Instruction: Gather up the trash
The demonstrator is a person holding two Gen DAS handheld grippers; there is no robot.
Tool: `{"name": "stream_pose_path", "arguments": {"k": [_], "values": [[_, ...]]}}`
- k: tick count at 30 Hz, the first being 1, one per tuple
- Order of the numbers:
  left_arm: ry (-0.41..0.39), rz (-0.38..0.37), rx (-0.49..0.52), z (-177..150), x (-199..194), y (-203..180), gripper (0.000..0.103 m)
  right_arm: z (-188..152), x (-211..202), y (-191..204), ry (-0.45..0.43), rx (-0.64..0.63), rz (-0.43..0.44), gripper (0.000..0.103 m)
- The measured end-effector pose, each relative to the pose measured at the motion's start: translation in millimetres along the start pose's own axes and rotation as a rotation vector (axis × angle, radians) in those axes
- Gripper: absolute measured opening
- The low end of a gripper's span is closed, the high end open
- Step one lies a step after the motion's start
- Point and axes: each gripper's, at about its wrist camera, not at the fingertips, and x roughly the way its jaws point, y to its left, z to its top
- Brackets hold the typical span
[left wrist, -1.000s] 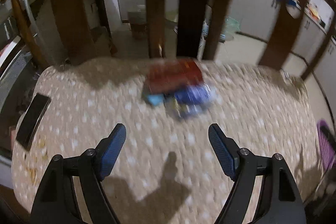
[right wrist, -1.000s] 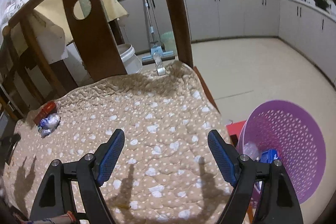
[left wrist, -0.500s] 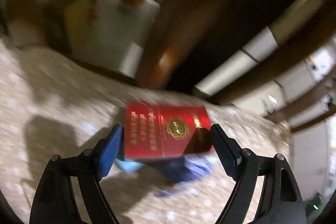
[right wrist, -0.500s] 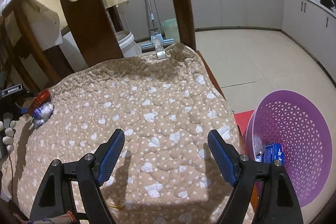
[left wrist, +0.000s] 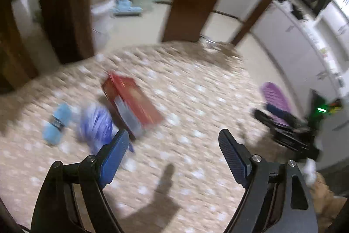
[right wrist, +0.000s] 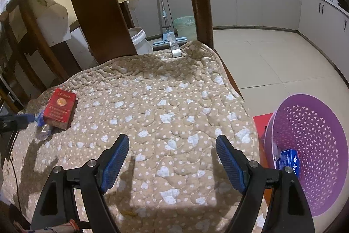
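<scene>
A red box (left wrist: 130, 106) lies on the beige dotted cushion (right wrist: 174, 91), also seen as the red box (right wrist: 60, 108) at the far left of the right wrist view. Beside it sit a crumpled blue-and-white wrapper (left wrist: 96, 123) and a light blue scrap (left wrist: 56, 123). My left gripper (left wrist: 173, 134) hovers open just right of the box, nothing between its fingers; this view is blurred. My right gripper (right wrist: 172, 139) is open over the cushion's near side, holding nothing. A purple basket (right wrist: 316, 115) stands on the floor to the right, with a blue carton (right wrist: 288, 159) inside.
Dark wooden back slats (right wrist: 98, 14) rise behind the cushion. A white bucket (right wrist: 139, 40), a mop (right wrist: 168, 36) and a green bin (right wrist: 185, 25) stand on the tiled floor beyond. Grey cabinets (right wrist: 272, 6) line the far wall. A red mat (right wrist: 261, 123) lies under the basket.
The left gripper swung from framing the red box up close to a spot right of it, its view turning toward the basket. The red box has turned and shifted slightly. The right gripper stayed put.
</scene>
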Motion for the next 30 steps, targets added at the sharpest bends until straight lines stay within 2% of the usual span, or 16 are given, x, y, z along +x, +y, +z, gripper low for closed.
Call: {"name": "stream_pose_path", "arguments": {"k": [2,5,7,10,12,13,15,18,20,23,24,26,29,30], "values": [[-0.005,0.079,-0.015,6.6,7.0,7.2,0.083,-0.1,-0.5,-2.0,0.000,0.005,0.001,0.085],[-0.001,0.160,-0.045,18.1,28.6,19.8,0.083,-0.3,0.0,-2.8,0.005,0.003,-0.001,0.085],[0.028,0.214,-0.072,25.4,49.8,23.7,0.083,-0.7,1.3,-3.5,0.011,0.003,-0.004,0.085],[0.052,0.246,-0.070,30.8,73.3,19.7,0.083,-0.9,2.9,-4.7,0.015,0.006,-0.005,0.085],[0.106,0.259,-0.039,31.6,89.3,10.2,0.081,-1.0,3.7,-5.0,0.017,0.006,-0.006,0.085],[0.152,0.216,-0.048,29.6,97.2,6.8,0.062,-1.1,4.1,-5.2,0.018,0.007,-0.006,0.085],[0.168,0.168,-0.047,24.6,96.0,-3.3,0.055,-1.0,4.8,-5.4,0.021,0.007,-0.004,0.085],[0.215,-0.061,-0.063,10.7,79.7,-27.3,0.055,-0.9,2.5,-5.0,0.015,0.005,0.002,0.085],[0.219,-0.145,-0.045,2.1,68.1,-42.5,0.055,-1.1,0.6,-4.8,0.011,0.009,0.009,0.085],[0.181,-0.167,-0.007,-11.5,40.3,-58.0,0.057,-1.0,-2.2,-4.4,0.007,0.018,0.025,0.085],[0.169,-0.159,-0.006,-15.4,32.8,-57.4,0.061,-1.1,-3.3,-3.7,0.007,0.023,0.037,0.085],[0.117,-0.087,-0.005,-22.1,16.1,-50.0,0.065,-1.4,-3.8,-1.9,0.012,0.033,0.069,0.085],[0.051,0.054,-0.056,-31.0,-2.2,-20.3,0.066,-1.9,-2.3,3.0,0.036,0.055,0.153,0.085],[0.033,0.110,-0.090,-35.4,-9.1,-3.2,0.066,-2.1,-1.3,5.8,0.057,0.069,0.209,0.085]]}}
